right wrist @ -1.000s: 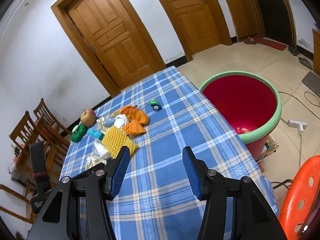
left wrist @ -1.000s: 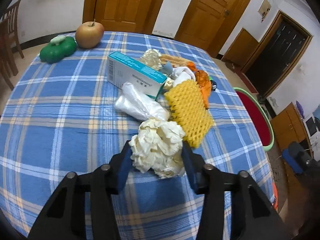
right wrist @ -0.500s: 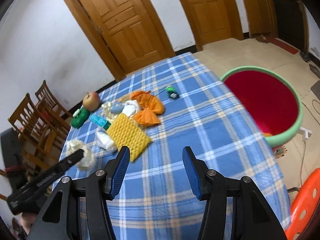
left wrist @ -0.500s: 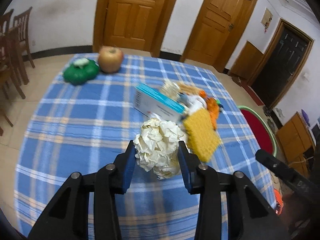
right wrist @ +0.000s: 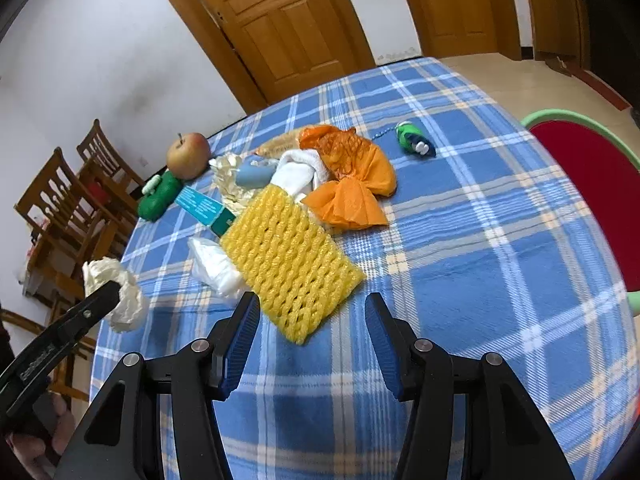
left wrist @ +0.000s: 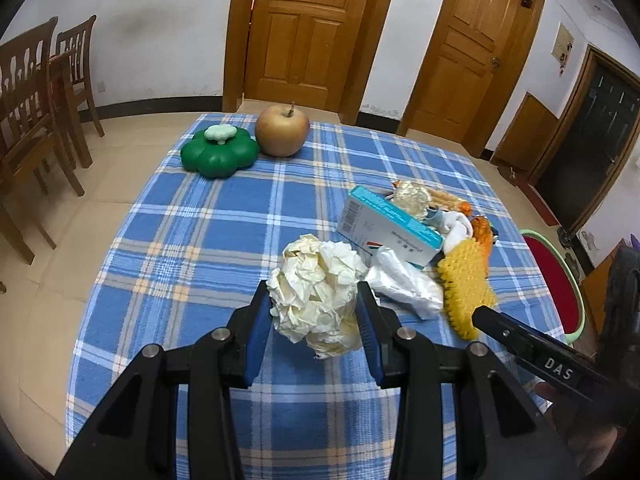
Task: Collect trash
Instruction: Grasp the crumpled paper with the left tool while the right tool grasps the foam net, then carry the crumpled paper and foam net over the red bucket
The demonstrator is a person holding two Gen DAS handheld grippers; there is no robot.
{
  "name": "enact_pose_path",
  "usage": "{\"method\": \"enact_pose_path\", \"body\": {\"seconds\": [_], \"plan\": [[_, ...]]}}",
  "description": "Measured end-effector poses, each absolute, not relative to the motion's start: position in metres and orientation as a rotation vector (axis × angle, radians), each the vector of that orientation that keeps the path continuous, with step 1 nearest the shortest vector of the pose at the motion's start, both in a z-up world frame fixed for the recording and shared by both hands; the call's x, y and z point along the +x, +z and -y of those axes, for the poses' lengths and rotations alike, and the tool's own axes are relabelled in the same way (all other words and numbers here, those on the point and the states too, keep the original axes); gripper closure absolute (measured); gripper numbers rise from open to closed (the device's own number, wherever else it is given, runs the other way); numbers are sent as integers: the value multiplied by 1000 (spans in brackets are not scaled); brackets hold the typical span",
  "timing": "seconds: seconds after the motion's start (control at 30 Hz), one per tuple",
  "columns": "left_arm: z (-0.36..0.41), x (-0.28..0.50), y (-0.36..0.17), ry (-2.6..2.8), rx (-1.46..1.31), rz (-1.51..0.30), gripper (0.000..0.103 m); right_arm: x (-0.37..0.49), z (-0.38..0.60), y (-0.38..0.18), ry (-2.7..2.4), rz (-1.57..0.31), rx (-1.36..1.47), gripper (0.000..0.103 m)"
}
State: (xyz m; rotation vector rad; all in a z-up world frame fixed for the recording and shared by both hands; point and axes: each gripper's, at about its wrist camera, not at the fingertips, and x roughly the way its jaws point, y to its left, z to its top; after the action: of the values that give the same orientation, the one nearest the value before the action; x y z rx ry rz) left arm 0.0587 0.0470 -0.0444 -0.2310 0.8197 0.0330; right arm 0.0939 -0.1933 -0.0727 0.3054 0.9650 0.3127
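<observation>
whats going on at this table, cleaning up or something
Someone is clearing trash off a table with blue plaid cloth, using two handheld grippers. The left gripper is shut on a crumpled paper ball, held above the cloth. The right gripper is open, its fingers pointed at a yellow foam net in the remaining pile. A red bin waits beside the table.

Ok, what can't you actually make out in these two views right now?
- Red bin: cut off by the right edge in both wrist views, so its contents are unseen.
- Teal box: print too small to read, left wrist view.
- Pale blue item: half buried under the white cloth, right wrist view.
- Crumpled paper ball: its underside is hidden by the left gripper.
</observation>
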Motion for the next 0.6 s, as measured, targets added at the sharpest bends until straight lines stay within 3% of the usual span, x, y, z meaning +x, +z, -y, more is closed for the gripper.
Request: {"method": "enact_pose_path", "body": {"seconds": [0.1, 0.17, 0.27, 0.6], "plan": [[-45, 58, -44, 32, -222, -820, 62, 95, 192, -78, 298, -954, 296, 59], [-43, 58, -43, 24, -217, -819, 62, 93, 191, -80, 296, -950, 286, 78], [-37, 58, -41, 10, -203, -818, 62, 91, 192, -84, 320, -949, 315, 93], [-15, 57, -30, -54, -176, -797, 62, 65, 211, -53, 327, -811, 378, 99]]}}
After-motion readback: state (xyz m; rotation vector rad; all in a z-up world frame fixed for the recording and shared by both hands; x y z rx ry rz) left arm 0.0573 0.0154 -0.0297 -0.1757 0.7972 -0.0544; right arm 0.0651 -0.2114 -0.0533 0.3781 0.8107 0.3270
